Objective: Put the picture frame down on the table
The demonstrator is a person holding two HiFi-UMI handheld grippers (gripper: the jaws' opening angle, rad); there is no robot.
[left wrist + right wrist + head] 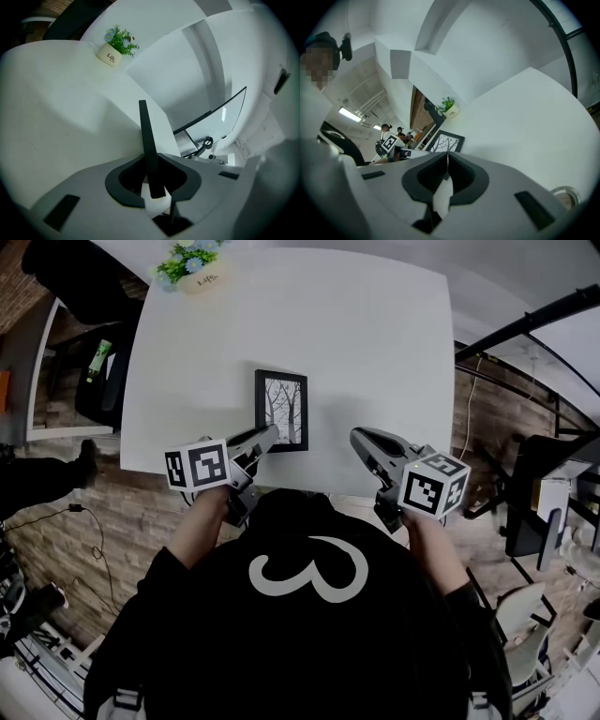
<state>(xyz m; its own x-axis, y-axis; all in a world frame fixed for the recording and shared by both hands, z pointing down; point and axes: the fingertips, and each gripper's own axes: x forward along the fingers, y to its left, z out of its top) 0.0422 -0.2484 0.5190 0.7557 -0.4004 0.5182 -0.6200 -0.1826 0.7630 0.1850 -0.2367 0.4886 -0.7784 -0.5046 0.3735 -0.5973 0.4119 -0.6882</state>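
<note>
Your dark sweater (300,615) is filling the foreground, just short of the table's (375,352) near edge. Your left gripper (267,437) is clamping the picture frame (281,411) by its near left corner, close to the middle of that edge. Your right gripper (361,439) is hovering just beside the frame, jaws pressed together on nothing. Bare tabletop is stretching to the far edge, with a potted plant (192,268) sitting at the far left corner.

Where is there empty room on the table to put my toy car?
The table is bare on its whole right side, past the picture frame, and in the middle between the flower pot and the frame. The near edge is crowded: the left tongs grip the frame there, the right tongs beside it.
</note>
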